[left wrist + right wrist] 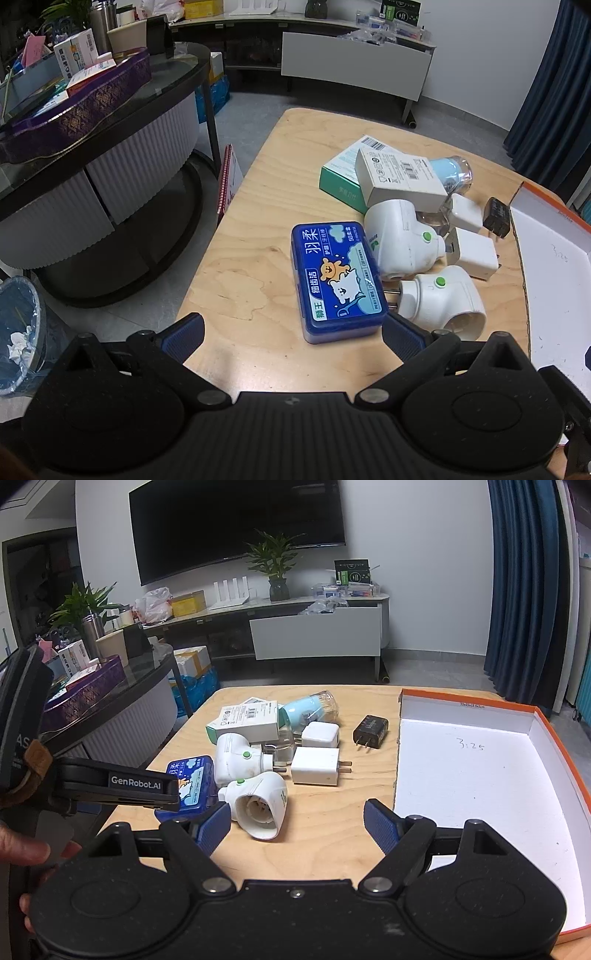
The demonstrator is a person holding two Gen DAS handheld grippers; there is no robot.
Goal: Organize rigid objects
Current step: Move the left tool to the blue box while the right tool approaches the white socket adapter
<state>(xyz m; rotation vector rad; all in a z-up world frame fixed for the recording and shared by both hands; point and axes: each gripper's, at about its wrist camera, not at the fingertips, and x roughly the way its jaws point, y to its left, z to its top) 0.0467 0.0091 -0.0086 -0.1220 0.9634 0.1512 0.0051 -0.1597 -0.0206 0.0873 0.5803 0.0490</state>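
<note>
— The table (pixel 236 258)? Pale wood, smooth and matt.
— And the blue case (pixel 338 278)? Glossy plastic. The tray (pixel 480 771) is matt white card, its left edge rough.

The flat case (pixel 338 280) is deep blue with pale clouds, white lettering and an orange cartoon bear. Both plug-in heaters (pixel 404 240) (pixel 441 301) are white, each with a small green button. The two square chargers (pixel 316 765) (pixel 320 734) are white; the far right one (pixel 371 731) is black. The tray (pixel 480 775) is white inside with an orange rim. The table (pixel 240 280) is pale wood grain. Both grippers' finger pads (pixel 184 338) (pixel 380 825) are ribbed blue on black bodies.
</note>
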